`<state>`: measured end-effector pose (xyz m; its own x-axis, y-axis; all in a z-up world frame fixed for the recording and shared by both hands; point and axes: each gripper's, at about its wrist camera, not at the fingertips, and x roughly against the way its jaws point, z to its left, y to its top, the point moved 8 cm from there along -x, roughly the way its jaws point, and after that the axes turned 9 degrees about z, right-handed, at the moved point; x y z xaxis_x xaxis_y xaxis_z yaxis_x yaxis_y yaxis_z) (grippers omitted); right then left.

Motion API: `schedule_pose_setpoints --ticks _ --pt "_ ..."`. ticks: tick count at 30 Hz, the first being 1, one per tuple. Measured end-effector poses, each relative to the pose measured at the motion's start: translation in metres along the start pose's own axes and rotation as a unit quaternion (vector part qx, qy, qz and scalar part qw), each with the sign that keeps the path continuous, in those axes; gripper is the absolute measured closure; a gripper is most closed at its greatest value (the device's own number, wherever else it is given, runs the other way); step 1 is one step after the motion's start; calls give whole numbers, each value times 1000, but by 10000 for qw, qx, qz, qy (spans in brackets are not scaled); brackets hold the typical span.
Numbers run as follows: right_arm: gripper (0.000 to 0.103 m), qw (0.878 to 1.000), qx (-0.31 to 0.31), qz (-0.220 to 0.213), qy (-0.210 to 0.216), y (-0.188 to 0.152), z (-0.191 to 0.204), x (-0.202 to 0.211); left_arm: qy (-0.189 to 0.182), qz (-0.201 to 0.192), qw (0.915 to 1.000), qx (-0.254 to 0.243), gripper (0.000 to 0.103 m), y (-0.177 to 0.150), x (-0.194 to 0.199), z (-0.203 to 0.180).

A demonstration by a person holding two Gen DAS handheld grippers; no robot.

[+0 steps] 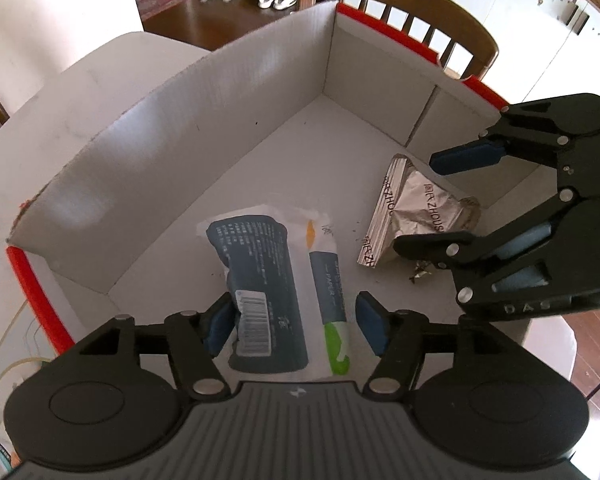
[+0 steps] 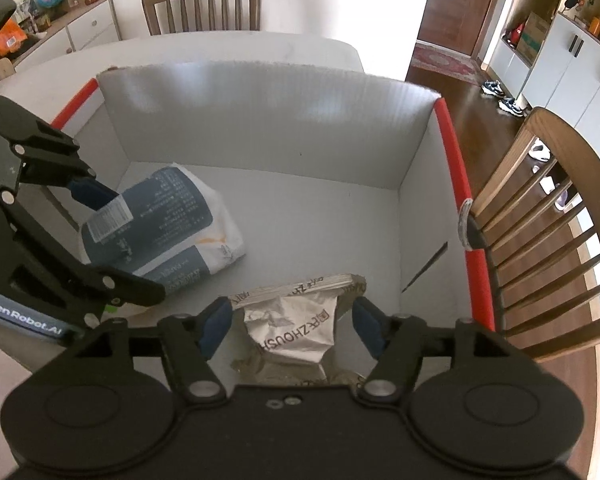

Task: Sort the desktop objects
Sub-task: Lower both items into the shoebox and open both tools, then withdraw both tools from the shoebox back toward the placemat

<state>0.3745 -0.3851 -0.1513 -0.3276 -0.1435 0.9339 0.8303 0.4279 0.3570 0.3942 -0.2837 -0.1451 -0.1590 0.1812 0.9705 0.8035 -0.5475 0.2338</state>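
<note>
Both grippers' jaws apart around tissue pack (image 1: 268, 280) and foil packet (image 2: 296, 328), ungripped.

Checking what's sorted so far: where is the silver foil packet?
The silver foil packet lies on the floor of the white box, between the right hand-held gripper's open fingers, right of the tissue pack.

The box (image 1: 260, 92) is matt white corrugated board with glossy red edging. The tissue pack (image 1: 268, 280) is glossy plastic film. The snack bag (image 2: 296, 328) is crinkled silvery foil; the chair (image 2: 540, 240) is varnished wood.
</note>
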Motion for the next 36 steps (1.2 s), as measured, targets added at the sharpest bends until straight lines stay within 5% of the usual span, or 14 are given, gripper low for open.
schedule_pose_setpoints --ticks 18,36 --pt "35 9969 -250 -670 340 3 14 80 -220 -838 9960 230 36 -22 58 -9" --pt "27 9893 -459 -1328 384 -10 58 135 -349 -1884 9810 316 30 -71 124 -22"
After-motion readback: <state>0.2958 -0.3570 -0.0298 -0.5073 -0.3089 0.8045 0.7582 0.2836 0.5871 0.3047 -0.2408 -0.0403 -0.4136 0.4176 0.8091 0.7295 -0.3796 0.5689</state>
